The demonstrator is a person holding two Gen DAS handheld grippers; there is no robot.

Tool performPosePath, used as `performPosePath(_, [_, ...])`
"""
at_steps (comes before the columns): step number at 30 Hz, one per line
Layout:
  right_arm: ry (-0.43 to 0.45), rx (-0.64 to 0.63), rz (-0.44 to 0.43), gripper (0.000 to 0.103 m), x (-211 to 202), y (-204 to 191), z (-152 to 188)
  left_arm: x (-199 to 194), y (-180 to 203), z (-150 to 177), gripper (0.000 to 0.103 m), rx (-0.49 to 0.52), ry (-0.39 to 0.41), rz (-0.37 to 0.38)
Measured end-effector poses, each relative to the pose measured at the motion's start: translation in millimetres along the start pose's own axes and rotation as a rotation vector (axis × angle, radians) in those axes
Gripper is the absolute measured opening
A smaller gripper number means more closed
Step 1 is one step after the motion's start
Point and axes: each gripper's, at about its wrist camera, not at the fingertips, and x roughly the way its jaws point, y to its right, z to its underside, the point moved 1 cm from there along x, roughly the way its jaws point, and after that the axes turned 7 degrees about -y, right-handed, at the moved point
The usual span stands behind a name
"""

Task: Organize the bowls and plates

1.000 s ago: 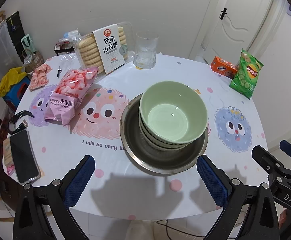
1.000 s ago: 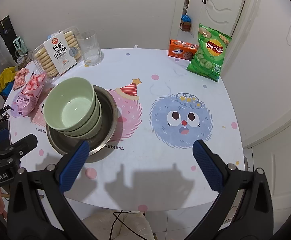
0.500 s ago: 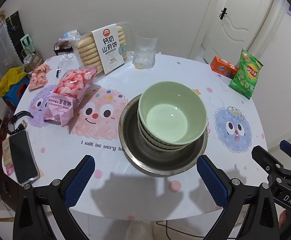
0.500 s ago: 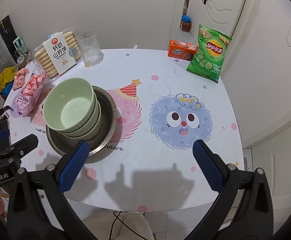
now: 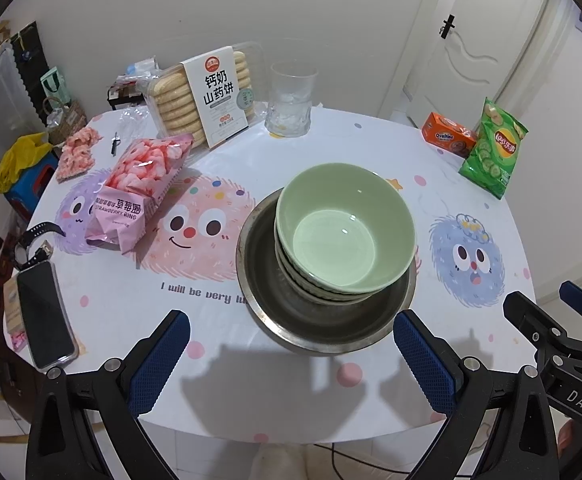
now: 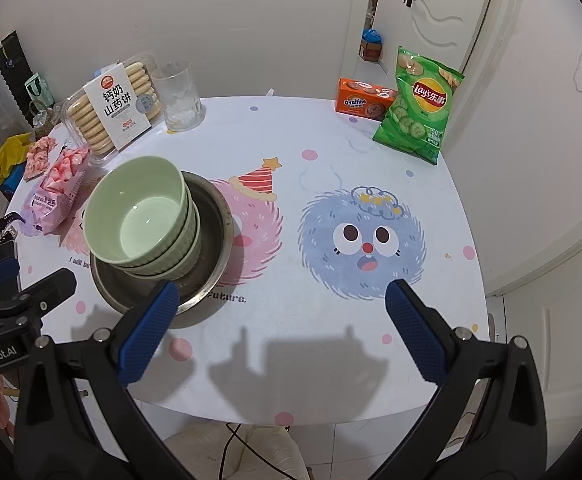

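Both tools hang above the near edge of the round white cartoon-printed tabletop (image 5: 331, 392): the left hand-held gripper (image 5: 291, 364) and the right hand-held gripper (image 6: 283, 332) each have their blue-padded fingers spread wide, with nothing between them. Just beyond the left one, a stack of pale green ceramic bowls (image 5: 345, 232) sits nested inside a shallow round stainless-steel plate (image 5: 315, 332). Left of it lies a pink bag of strawberry rings (image 5: 135, 196). Farther back stand a clear glass tumbler (image 5: 291, 100) and a green chip bag (image 6: 419, 108).
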Motion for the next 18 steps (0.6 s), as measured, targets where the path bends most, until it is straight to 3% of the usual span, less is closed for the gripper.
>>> performPosePath(18, [0.000,0.000,0.000,0.103,0.1,0.4,-0.3,0.4,0.9,-1.0,0.103,0.004,-0.003,0.003])
